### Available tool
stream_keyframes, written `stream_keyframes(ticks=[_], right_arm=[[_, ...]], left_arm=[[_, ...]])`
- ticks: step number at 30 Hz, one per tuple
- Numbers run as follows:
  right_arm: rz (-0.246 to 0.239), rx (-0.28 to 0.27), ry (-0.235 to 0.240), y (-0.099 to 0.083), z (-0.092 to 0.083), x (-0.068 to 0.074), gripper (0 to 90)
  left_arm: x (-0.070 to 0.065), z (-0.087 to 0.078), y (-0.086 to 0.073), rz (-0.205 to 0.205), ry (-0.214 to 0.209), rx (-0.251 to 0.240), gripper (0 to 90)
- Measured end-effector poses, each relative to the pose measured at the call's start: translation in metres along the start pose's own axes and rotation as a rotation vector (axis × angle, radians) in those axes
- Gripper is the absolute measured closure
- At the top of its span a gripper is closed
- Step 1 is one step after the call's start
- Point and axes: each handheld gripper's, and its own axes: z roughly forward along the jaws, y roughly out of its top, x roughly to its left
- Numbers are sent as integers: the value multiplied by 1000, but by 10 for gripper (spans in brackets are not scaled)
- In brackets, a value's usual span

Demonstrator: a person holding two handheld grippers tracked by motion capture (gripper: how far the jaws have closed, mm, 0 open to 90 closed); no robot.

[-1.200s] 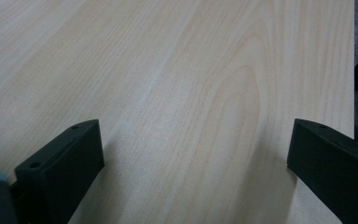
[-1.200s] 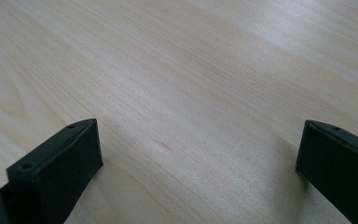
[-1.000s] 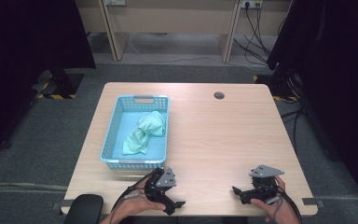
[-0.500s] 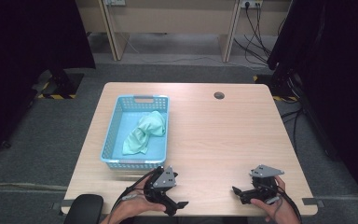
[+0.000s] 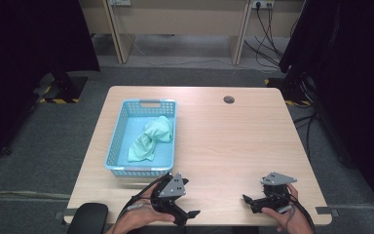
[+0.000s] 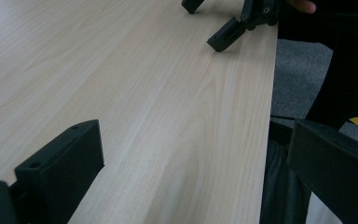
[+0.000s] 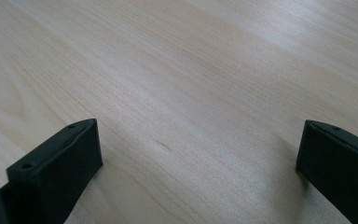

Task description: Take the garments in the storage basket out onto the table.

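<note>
High view: you hold the left gripper [image 5: 187, 213] and the right gripper [image 5: 247, 201] low at the near edge of the pale wooden table [image 5: 233, 141], both with jaws spread wide and holding nothing. Nearest them, just beyond your left gripper, the blue basket [image 5: 121, 127] holds a crumpled green cloth [image 5: 152, 138]. Farther off, grey carpet [image 5: 195, 75], black curtains at both sides, and cables [image 5: 268, 24] along the wall.
</note>
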Motion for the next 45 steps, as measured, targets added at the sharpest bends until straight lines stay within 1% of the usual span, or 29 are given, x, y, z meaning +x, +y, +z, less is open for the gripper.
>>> stream_keyframes(ticks=[3,11,16,19,22,26,32,36,40,45], right_arm=[[1,1,0,0,0,0,3],[1,0,-1,0,0,0,3],[0,1,-1,0,0,0,3],[-1,0,-1,0,0,0,3],[0,0,-1,0,0,0,3],[-2,-1,-1,0,0,0,3],[-1,-1,-1,0,0,0,3],[-1,-1,-1,0,0,0,3],[-1,-1,-2,1,1,0,3],[-1,-1,-2,1,1,0,3]], left_arm=[[1,-3,3,6,8,-5,28],[3,-10,12,-5,28,-39,28],[4,-11,15,-5,33,-44,28],[5,-13,17,-15,43,-51,28],[7,-15,20,-12,53,-50,29],[13,-21,27,-13,77,-65,29],[23,-31,38,-28,122,-87,29],[30,-34,39,-42,149,-90,29],[36,-39,40,-52,167,-89,30],[44,-46,43,-61,181,-75,30]])
